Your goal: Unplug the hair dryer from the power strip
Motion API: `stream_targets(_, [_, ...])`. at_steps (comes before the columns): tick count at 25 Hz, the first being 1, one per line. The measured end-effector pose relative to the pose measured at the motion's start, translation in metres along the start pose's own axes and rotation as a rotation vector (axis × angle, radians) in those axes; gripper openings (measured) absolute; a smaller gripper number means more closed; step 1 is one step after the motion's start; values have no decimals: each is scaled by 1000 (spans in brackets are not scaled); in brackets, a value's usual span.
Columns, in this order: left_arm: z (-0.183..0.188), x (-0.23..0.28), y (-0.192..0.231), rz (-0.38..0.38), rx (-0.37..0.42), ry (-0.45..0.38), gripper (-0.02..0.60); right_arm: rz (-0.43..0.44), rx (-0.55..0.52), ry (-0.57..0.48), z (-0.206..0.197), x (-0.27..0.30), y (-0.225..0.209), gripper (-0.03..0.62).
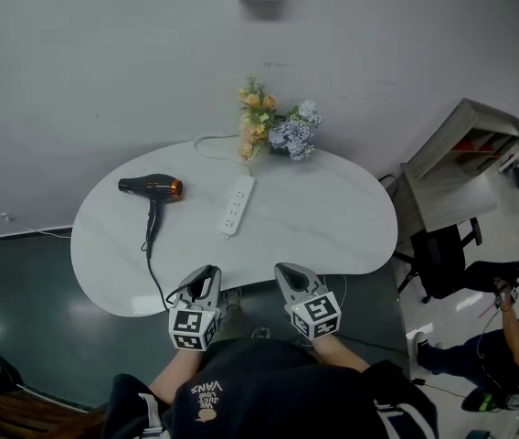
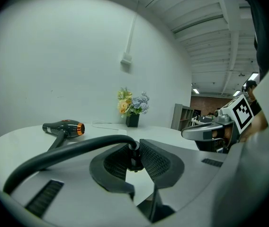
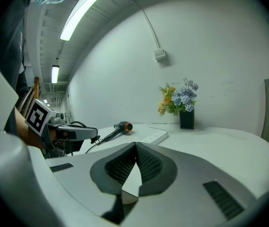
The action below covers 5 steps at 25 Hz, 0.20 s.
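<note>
A black hair dryer [image 1: 150, 188] with an orange ring lies at the left of the white table [image 1: 333, 218]. Its black cord [image 1: 154, 277] runs off the front edge and loops up into my left gripper [image 1: 210, 273]. In the left gripper view the cord's end [image 2: 133, 151] sits pinched between the left gripper's [image 2: 134, 159] pads. The white power strip [image 1: 238, 205] lies mid-table, apart from the cord, with nothing plugged in that I can see. My right gripper [image 1: 283, 269] hovers at the table's front edge, shut and empty [image 3: 135, 148].
A vase of flowers [image 1: 273, 126] stands at the back of the table, next to the strip's white cable [image 1: 209, 140]. To the right are a grey shelf unit [image 1: 460, 154], a black chair [image 1: 442, 254] and a person sitting on the floor [image 1: 515, 309].
</note>
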<state>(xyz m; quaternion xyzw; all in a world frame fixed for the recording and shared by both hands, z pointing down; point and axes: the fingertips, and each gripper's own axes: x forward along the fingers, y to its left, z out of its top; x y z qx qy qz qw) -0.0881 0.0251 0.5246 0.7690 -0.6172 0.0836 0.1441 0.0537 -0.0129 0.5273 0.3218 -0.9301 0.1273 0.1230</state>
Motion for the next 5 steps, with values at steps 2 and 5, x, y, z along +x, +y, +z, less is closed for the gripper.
stream_targets(2, [1,2,0,1,0,-1,71,-1,1,-2,1,1,-2,43])
stream_targets(5, [2,6,1,0,0,-6,71,-1,1,-4,1,5,-5,43])
